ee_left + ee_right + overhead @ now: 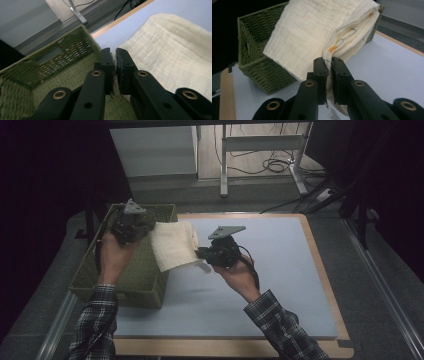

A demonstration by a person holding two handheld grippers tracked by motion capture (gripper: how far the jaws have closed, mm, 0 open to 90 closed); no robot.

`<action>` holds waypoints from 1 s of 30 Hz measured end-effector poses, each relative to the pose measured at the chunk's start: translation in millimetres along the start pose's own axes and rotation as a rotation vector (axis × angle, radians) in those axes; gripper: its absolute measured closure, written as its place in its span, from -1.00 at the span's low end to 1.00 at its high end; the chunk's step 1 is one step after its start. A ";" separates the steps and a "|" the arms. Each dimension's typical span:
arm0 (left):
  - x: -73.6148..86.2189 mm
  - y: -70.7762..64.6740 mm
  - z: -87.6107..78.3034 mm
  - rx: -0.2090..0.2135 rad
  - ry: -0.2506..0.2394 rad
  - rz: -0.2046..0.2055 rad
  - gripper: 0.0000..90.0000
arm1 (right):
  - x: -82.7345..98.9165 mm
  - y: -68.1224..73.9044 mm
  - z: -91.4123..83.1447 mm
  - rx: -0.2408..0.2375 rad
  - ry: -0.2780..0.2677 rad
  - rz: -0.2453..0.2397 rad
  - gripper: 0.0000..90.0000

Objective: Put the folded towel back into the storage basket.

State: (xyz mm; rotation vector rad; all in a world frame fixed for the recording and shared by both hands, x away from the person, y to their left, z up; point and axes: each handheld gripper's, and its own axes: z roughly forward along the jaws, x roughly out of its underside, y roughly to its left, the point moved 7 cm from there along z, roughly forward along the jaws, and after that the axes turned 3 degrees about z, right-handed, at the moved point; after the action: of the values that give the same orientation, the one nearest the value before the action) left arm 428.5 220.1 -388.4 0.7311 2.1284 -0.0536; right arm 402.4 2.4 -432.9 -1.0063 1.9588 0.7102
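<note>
A folded cream cloth (172,245) hangs in the air between both grippers, over the right rim of a green woven basket (131,282). My left gripper (146,227) is shut on the cloth's left edge above the basket. In the left gripper view its jaws pinch the cloth (170,57) with the basket (50,65) below. My right gripper (200,254) is shut on the cloth's right edge, over the blue mat. The right gripper view shows the jaws clamped on the folded cloth (312,32), which has small coloured marks along the hem. The basket (257,60) stands behind it.
A blue mat (270,270) covers a wooden board (320,265) on the table. The basket stands at the mat's left side. Beyond the table are desk legs and cables (270,165) on the floor. A small white tag (332,115) hangs below the cloth.
</note>
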 end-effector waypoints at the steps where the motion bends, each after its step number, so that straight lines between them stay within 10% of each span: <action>1: 2.5 3.3 -1.5 -0.009 0.003 -0.003 0.89 | -1.9 1.9 2.8 -0.003 -0.001 0.000 0.83; 30: 84.1 77.2 -37.2 -0.123 0.059 -0.124 0.89 | -29.3 89.8 105.7 -0.150 0.044 -0.044 0.82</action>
State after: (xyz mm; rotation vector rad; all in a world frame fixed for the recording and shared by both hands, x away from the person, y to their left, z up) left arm 403.3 335.2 -411.3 0.5341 2.2095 0.0329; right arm 379.5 141.0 -452.5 -1.1607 1.9375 0.8264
